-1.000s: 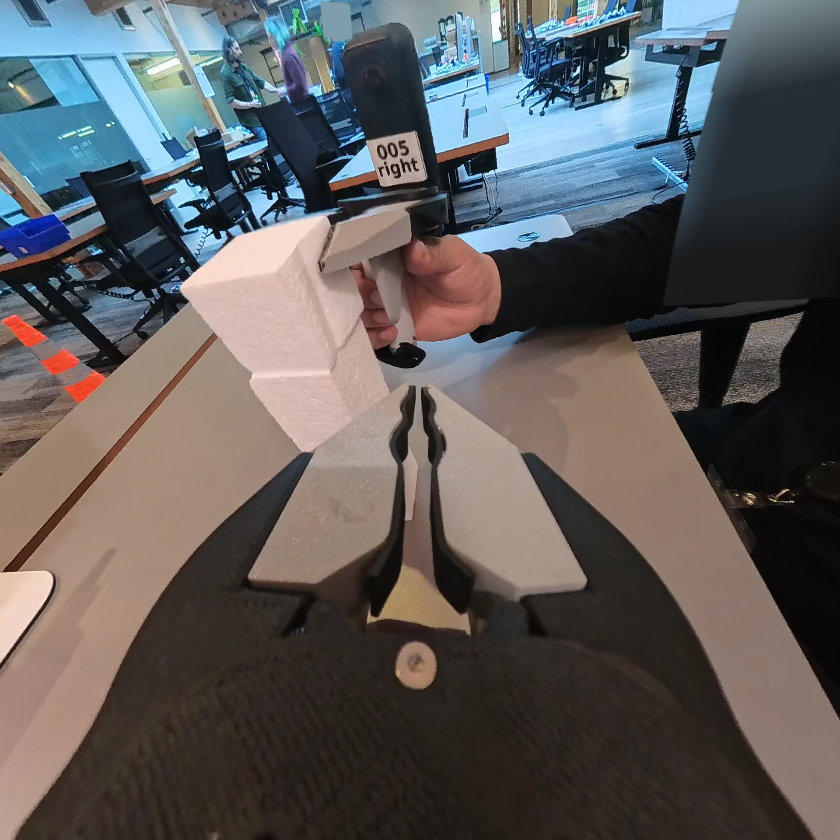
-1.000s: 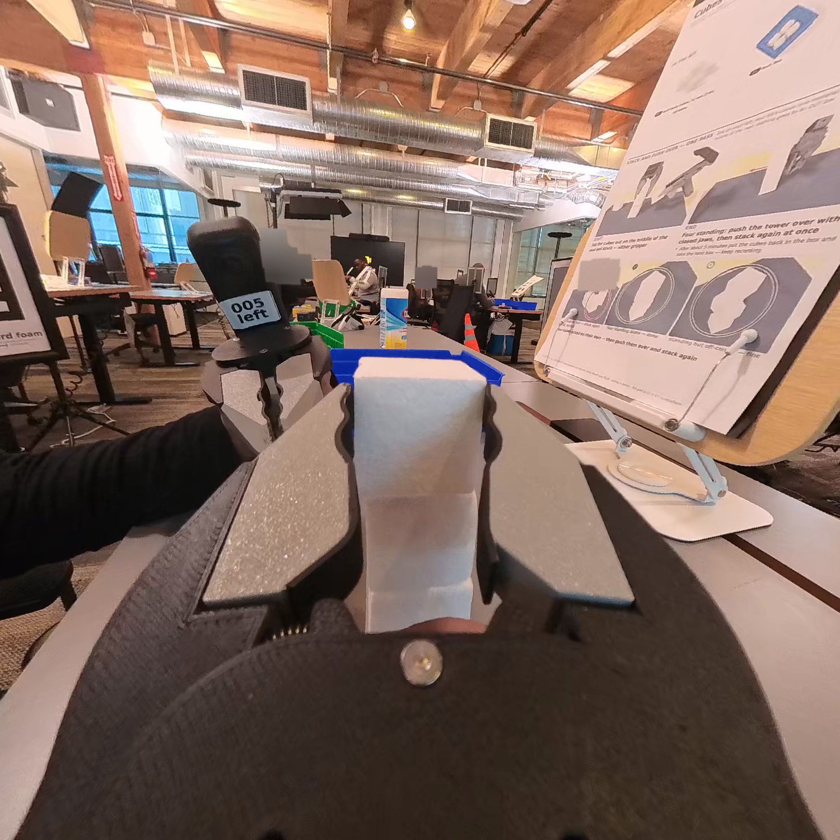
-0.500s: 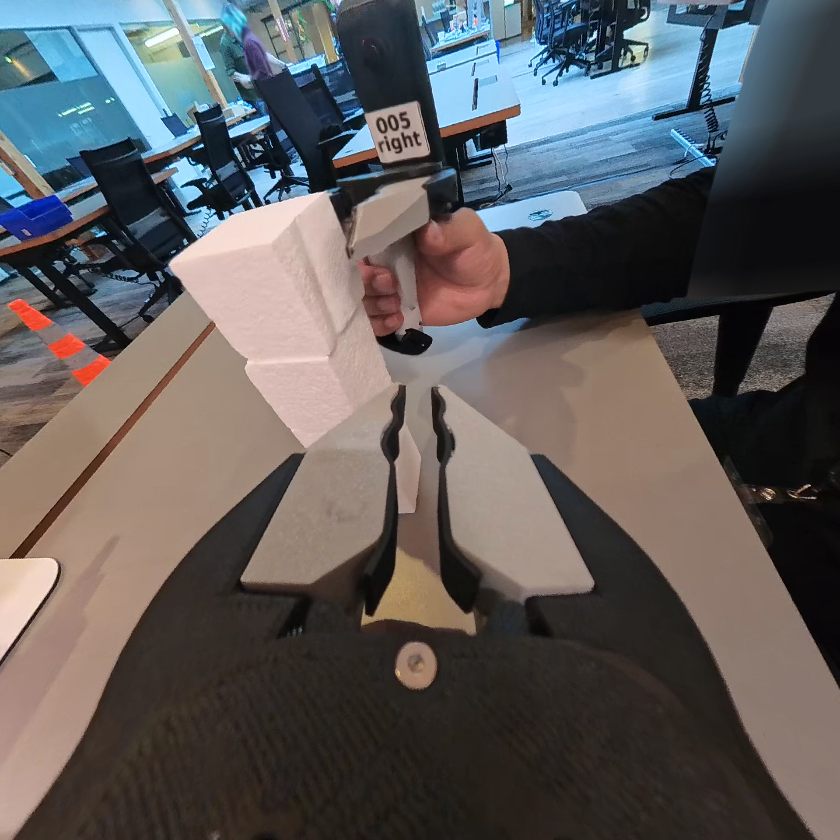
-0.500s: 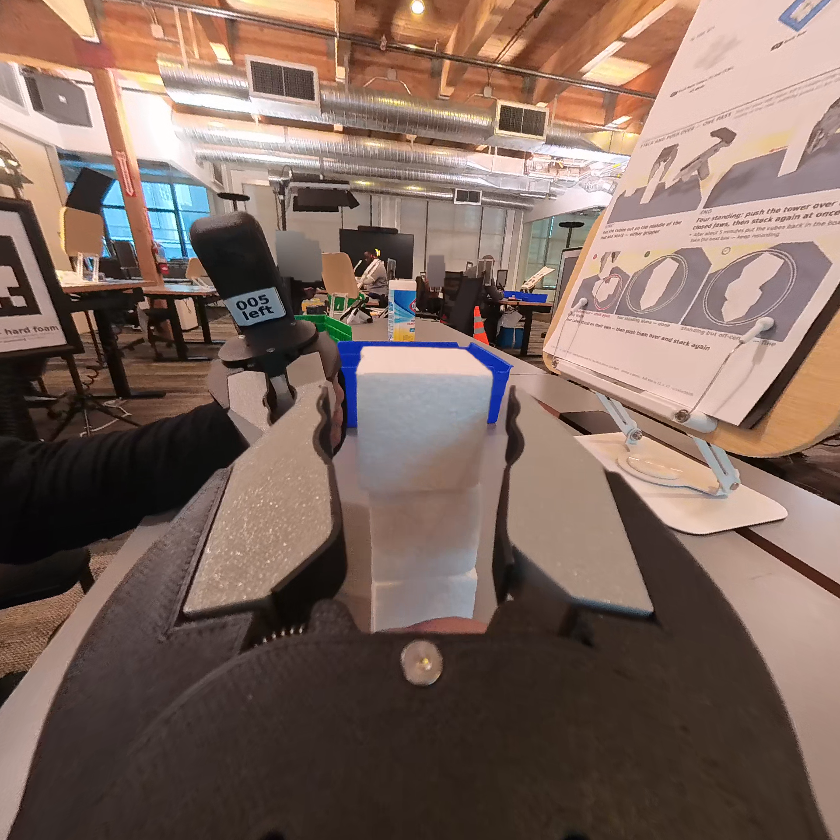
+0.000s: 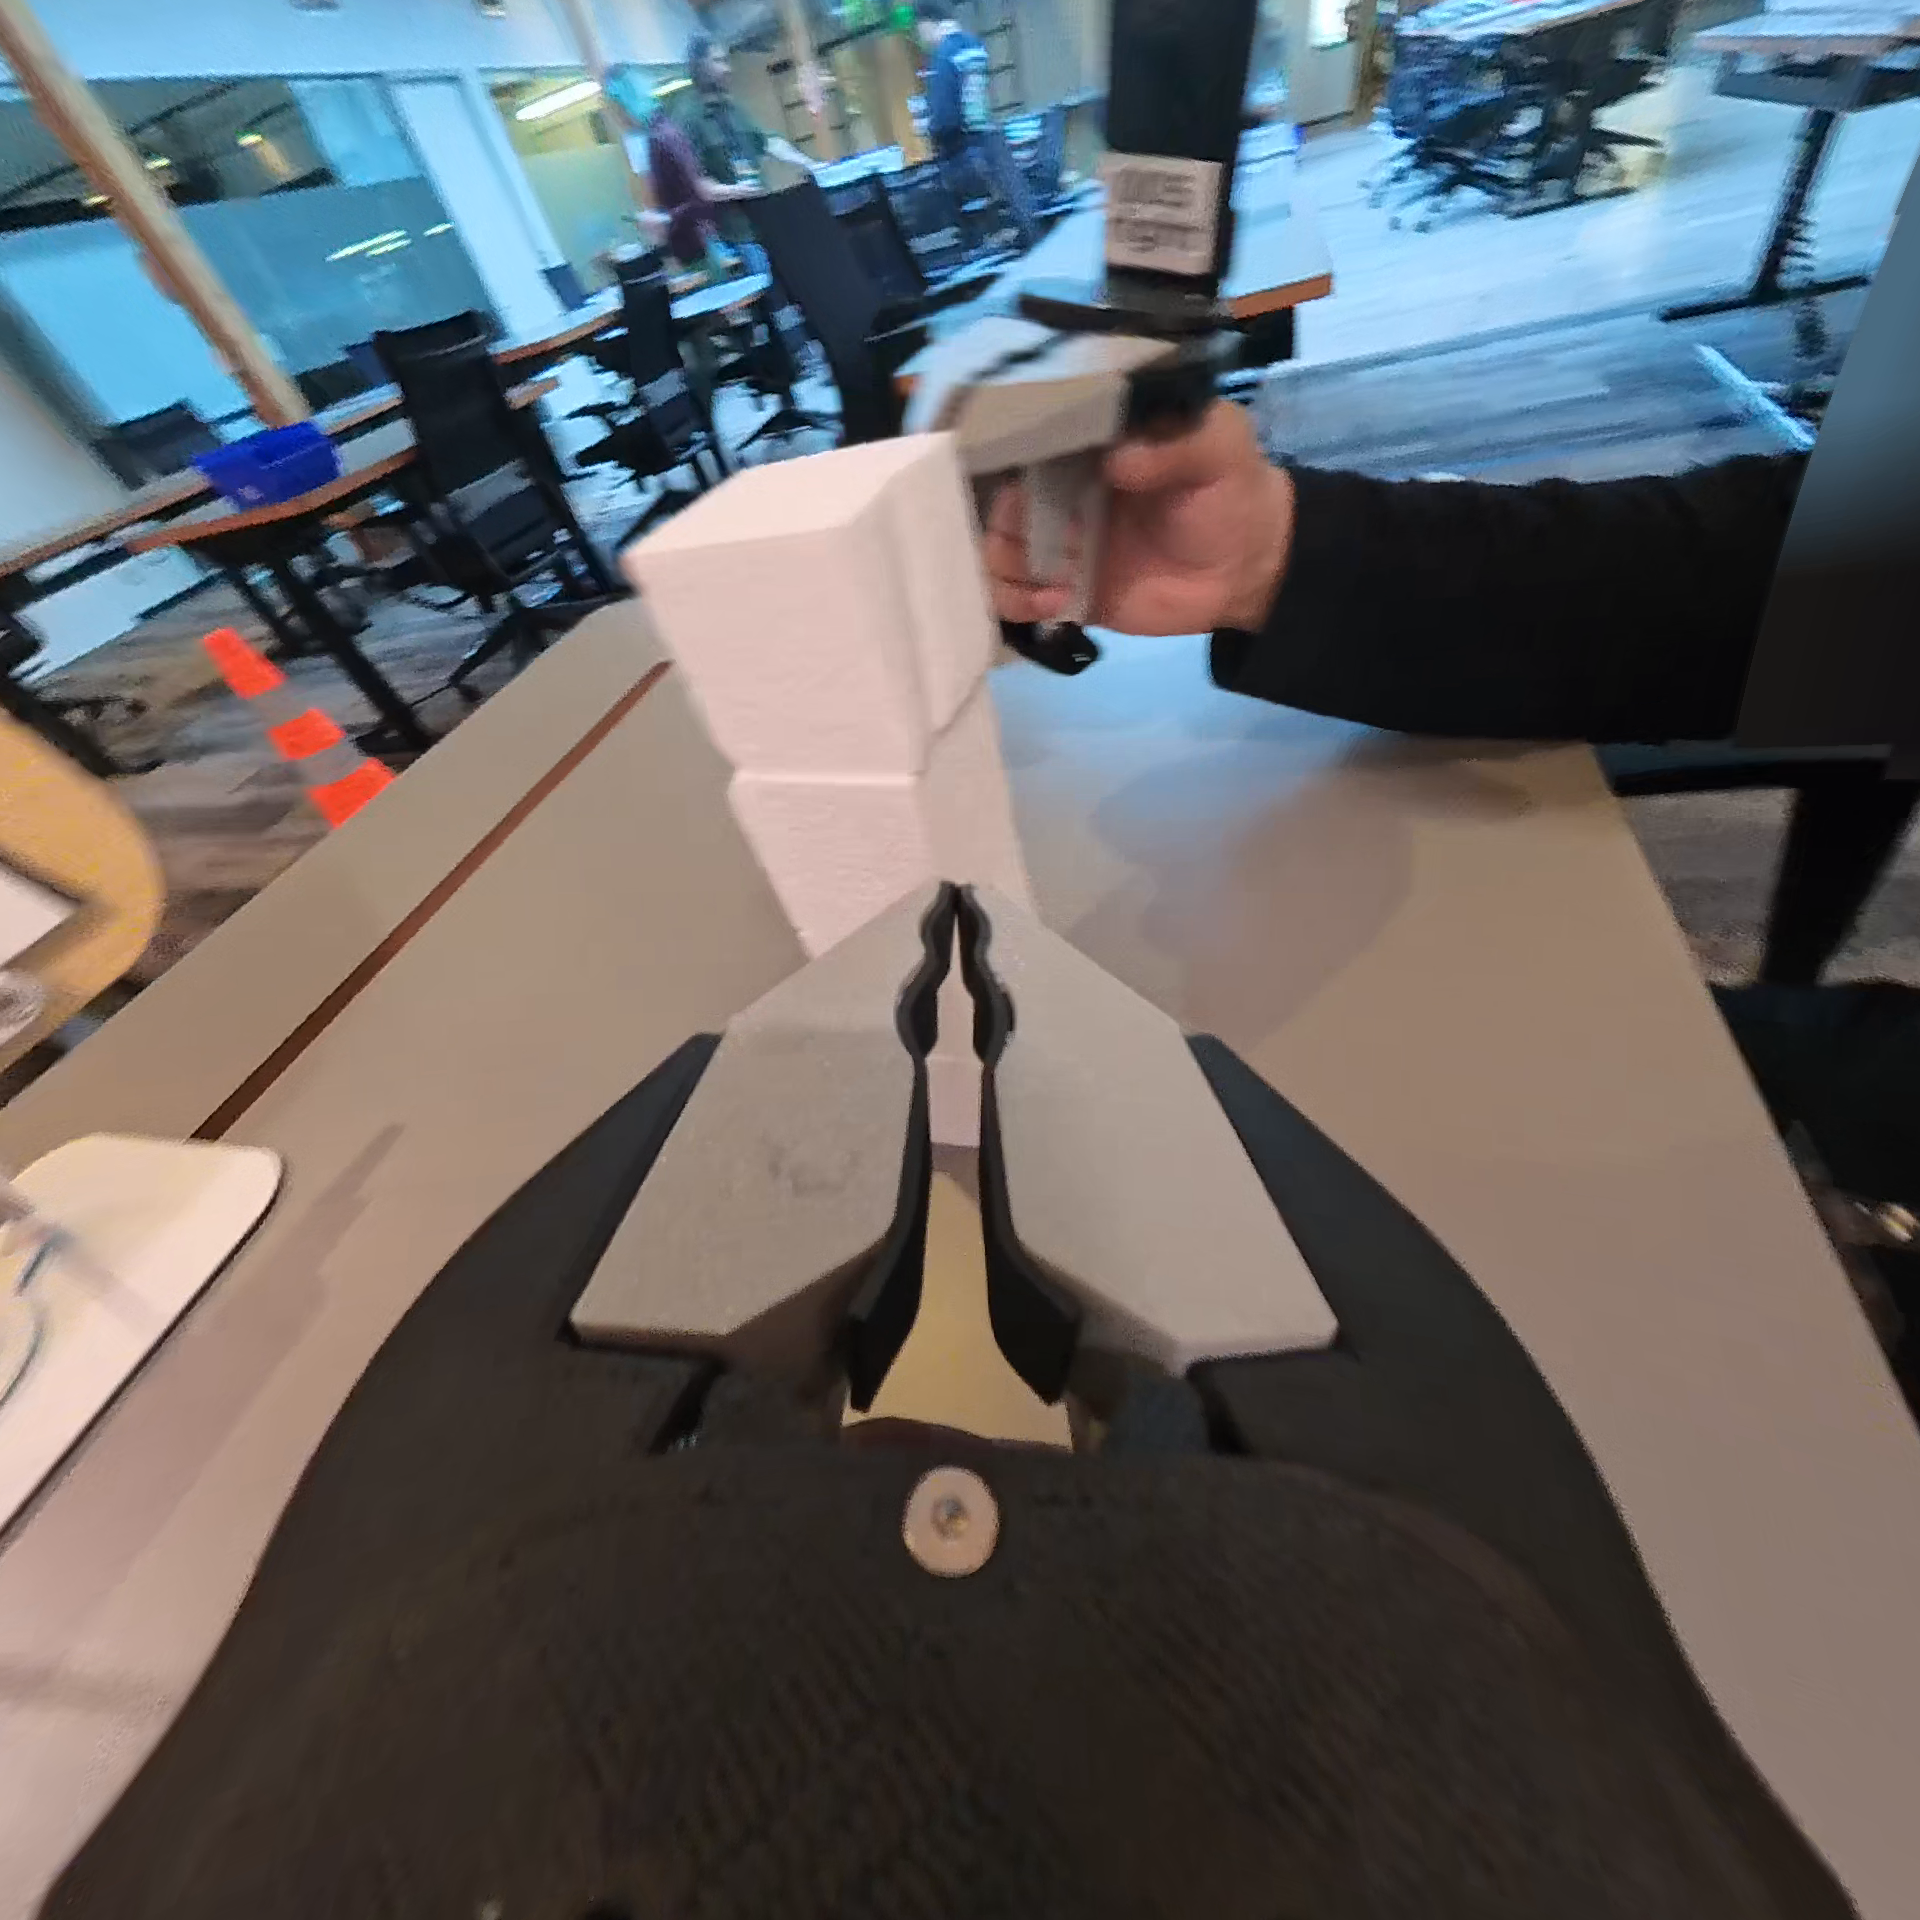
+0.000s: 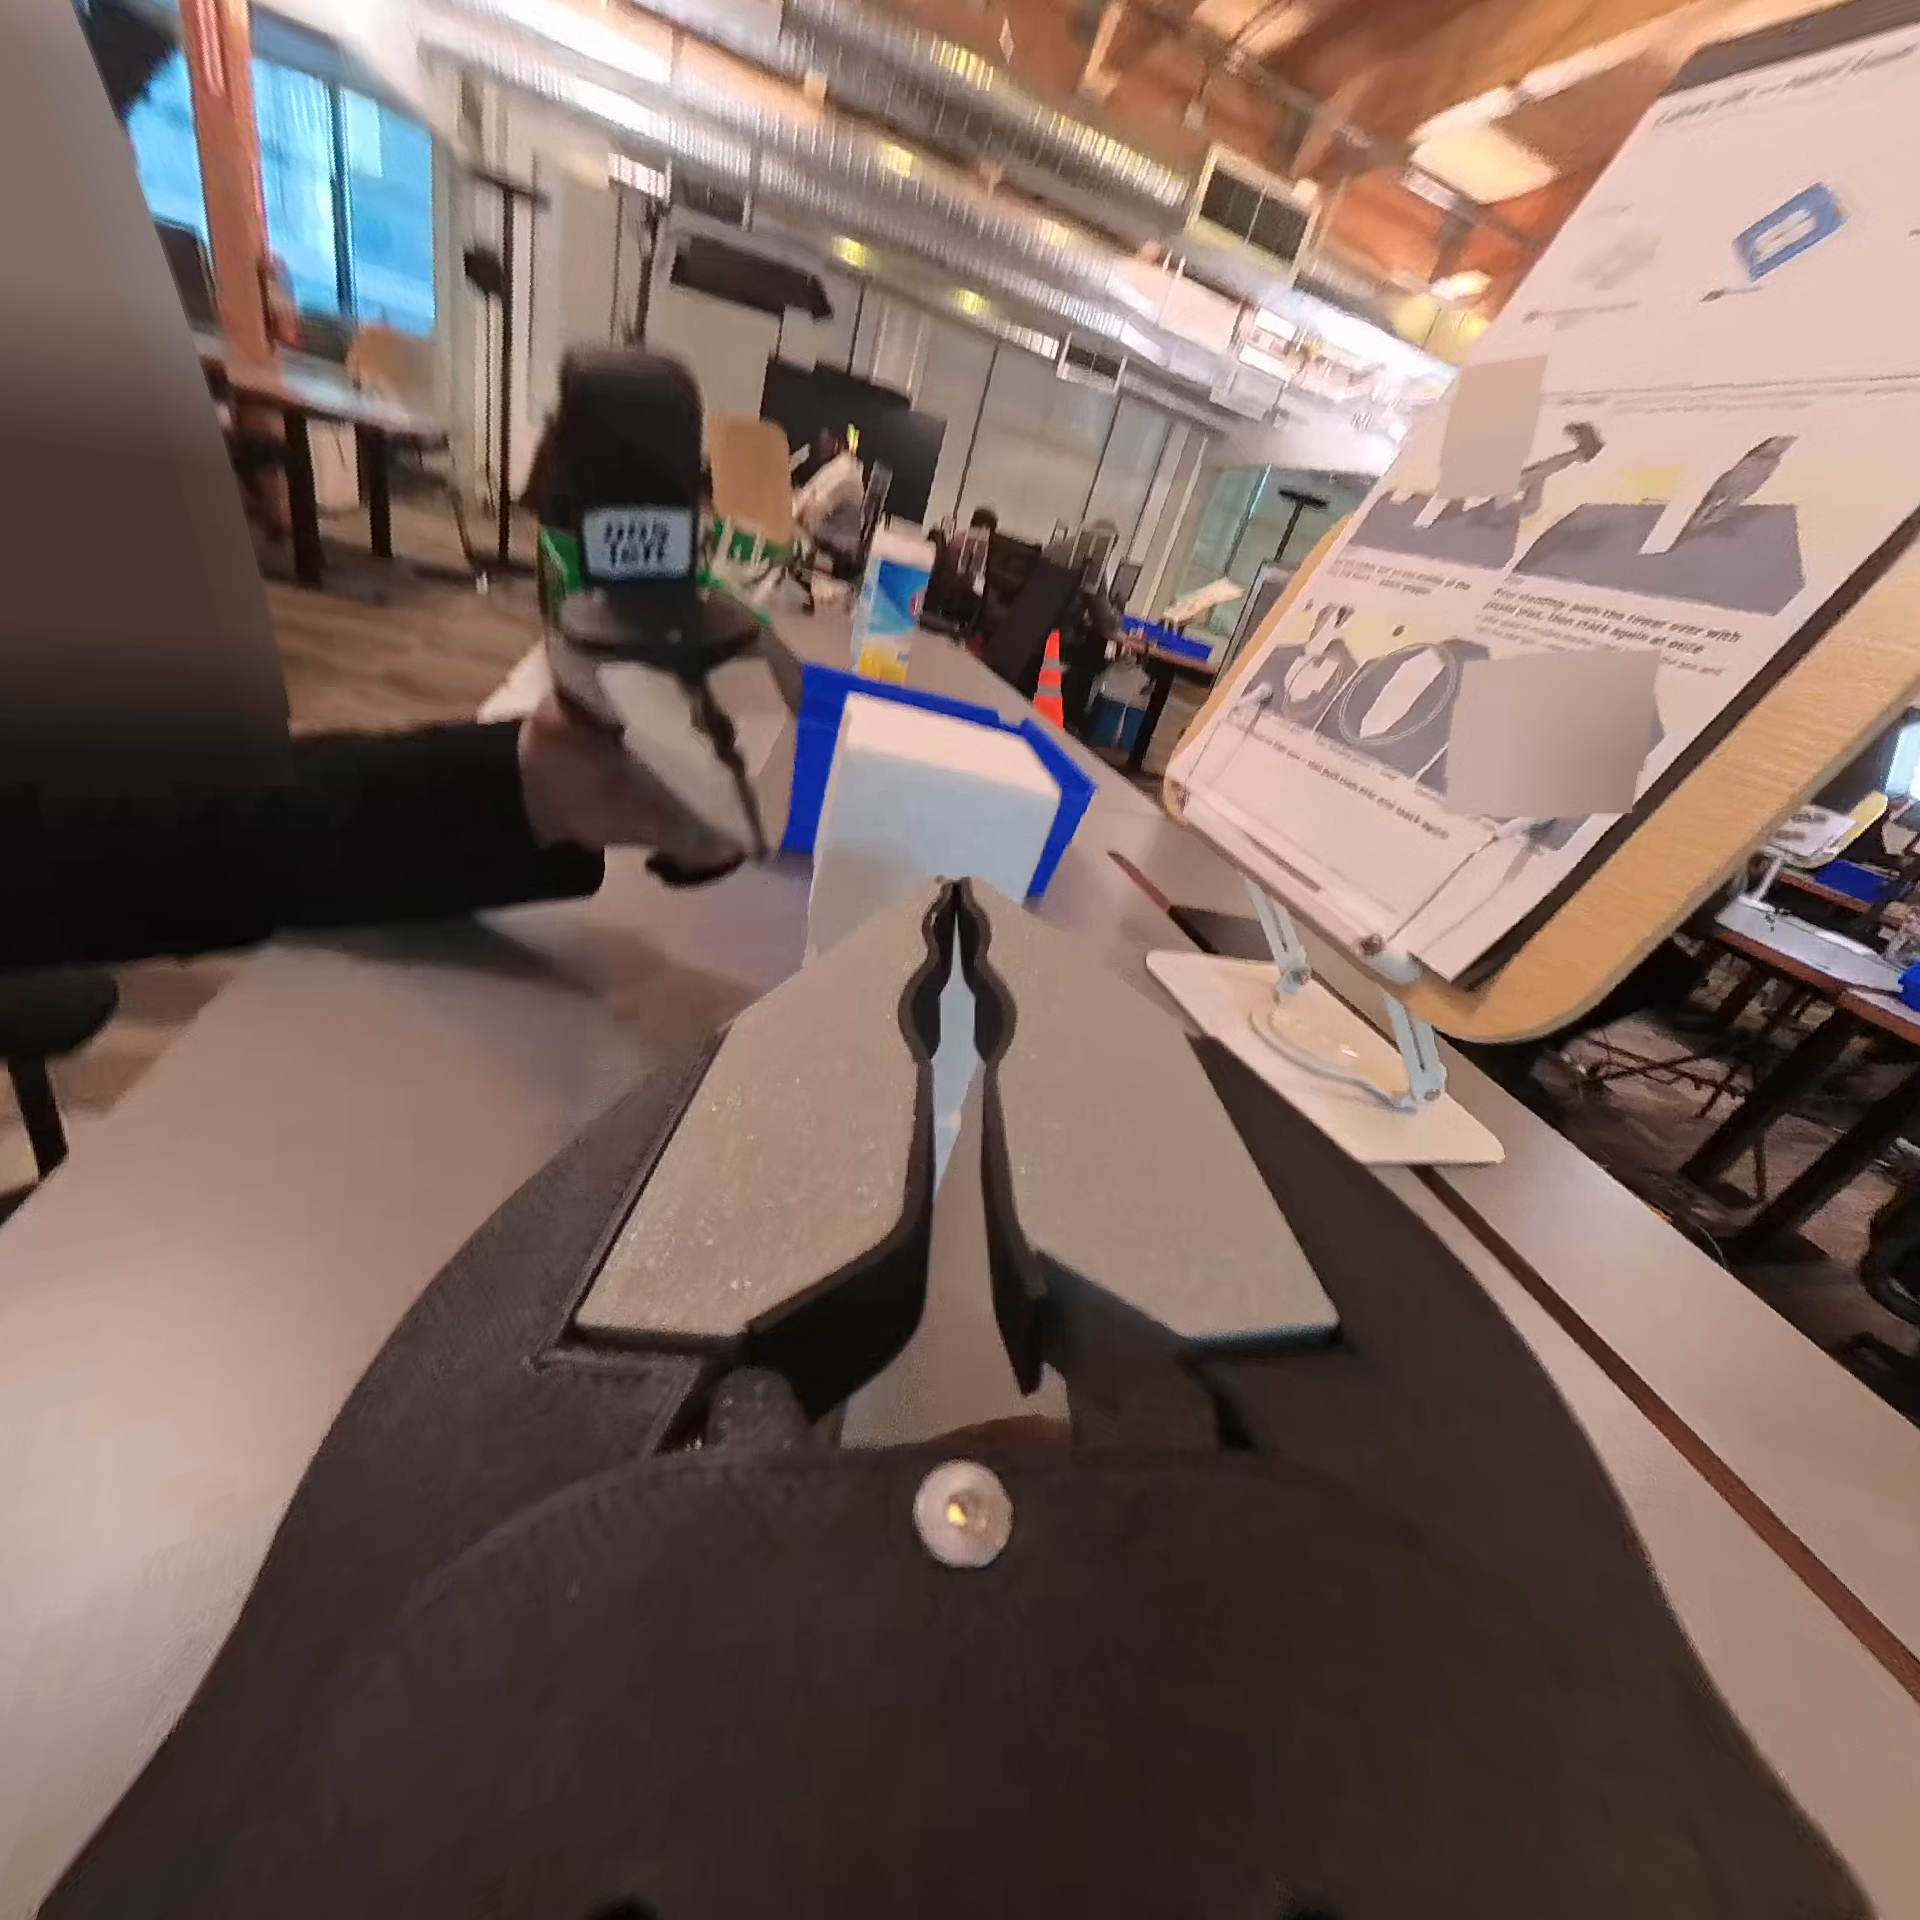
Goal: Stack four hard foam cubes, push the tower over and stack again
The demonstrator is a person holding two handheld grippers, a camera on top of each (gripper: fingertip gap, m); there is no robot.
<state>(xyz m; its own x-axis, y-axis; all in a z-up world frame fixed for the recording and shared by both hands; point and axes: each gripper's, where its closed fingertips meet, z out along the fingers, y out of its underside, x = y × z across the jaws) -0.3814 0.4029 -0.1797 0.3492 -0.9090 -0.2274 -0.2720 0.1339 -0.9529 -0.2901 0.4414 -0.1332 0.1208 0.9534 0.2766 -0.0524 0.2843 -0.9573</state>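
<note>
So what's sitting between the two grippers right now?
The white foam tower stands between the left gripper and right gripper, clearest in the left wrist view.

Setting: open-plan office / lab workspace. Upper half of left wrist view: rows of desks [image 5: 312, 488] with black swivel chairs [image 5: 457, 447], glass partitions at upper left. Right wrist view, top: exposed wood ceiling with metal ducts [image 6: 935, 156]. Instruction board [image 6: 1558, 623] on stand, right.

A blue bin [image 6: 1049, 800] sits on the grey table [image 6: 312, 1091] beside a tilted instruction board [image 6: 1621, 582] on a white stand [image 6: 1340, 1060], with office chairs [image 5: 457, 457] and orange cones [image 5: 312, 738] beyond.
</note>
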